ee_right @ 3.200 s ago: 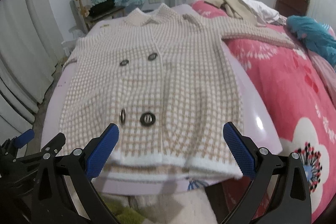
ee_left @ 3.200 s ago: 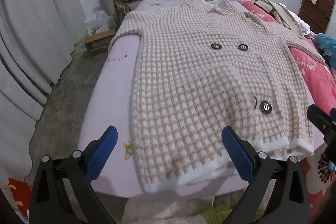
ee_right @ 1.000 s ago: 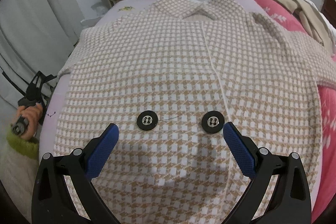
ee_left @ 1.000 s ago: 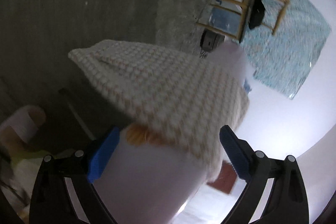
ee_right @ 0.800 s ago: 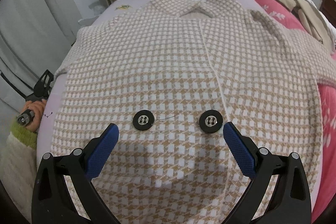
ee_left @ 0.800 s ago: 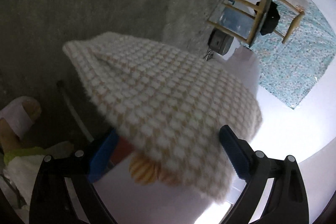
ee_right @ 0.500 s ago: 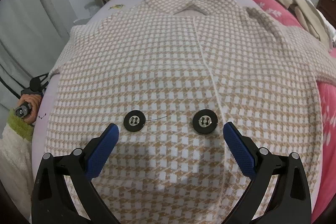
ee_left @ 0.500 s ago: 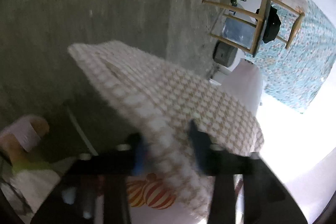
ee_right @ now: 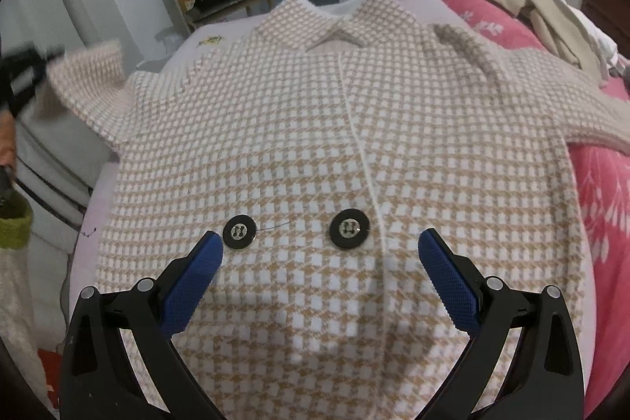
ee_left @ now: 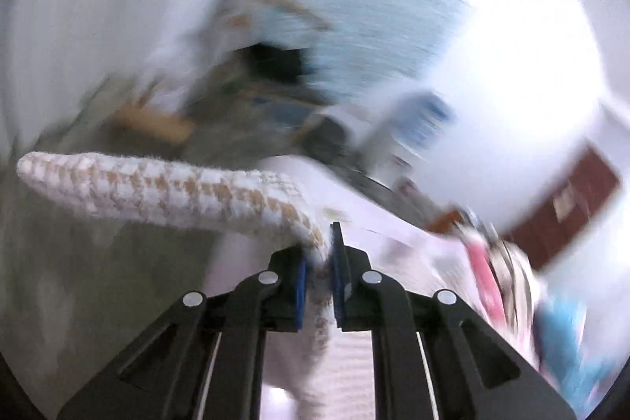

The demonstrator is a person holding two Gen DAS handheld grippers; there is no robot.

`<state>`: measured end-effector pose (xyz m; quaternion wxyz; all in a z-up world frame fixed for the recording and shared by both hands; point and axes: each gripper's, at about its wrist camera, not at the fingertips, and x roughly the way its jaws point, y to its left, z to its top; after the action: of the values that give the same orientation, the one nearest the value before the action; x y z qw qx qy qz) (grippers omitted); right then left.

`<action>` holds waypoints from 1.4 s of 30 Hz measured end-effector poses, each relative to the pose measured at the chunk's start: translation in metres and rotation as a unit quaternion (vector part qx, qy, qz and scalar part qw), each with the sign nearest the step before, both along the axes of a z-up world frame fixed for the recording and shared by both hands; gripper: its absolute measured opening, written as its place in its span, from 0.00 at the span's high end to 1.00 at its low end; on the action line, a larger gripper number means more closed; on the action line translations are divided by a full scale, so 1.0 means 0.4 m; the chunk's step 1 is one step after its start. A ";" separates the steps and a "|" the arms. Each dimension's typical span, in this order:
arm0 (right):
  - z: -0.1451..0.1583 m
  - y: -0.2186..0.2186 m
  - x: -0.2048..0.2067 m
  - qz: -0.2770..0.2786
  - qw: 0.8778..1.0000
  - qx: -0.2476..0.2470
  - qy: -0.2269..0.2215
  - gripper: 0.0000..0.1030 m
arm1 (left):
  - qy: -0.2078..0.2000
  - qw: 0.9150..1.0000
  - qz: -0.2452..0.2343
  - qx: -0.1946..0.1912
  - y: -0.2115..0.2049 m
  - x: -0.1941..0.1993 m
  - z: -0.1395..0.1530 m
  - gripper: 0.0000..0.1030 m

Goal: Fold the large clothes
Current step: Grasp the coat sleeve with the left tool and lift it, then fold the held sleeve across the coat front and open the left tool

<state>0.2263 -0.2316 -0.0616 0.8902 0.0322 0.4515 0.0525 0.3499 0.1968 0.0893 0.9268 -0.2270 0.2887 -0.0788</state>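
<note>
Left claw (ee_left: 321,254) clamping coat sleeve (ee_left: 157,189), right claw (ee_right: 319,254) agape

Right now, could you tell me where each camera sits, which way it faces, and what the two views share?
Left wrist: rides the left hand-held gripper, facing a blurred room; its blue pads are shut on the checked sleeve.
Right wrist: rides the right hand-held gripper, looking down at the coat front on the bed; jaws open, pads over the two buttons.
Shared: the same sleeve, lifted at the right view's left edge, where the left hand-held gripper shows blurred.
</note>
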 end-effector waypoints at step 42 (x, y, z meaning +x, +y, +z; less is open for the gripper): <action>-0.109 -0.080 -0.040 -0.025 0.997 -0.025 0.067 0.07 | 0.138 0.958 -0.183 0.175 -0.432 -0.262 -0.353 0.10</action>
<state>0.2104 -0.2637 -0.1050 0.8596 0.0250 0.5101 0.0167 0.2451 0.0241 -0.0519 0.8728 -0.0136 0.4599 -0.1630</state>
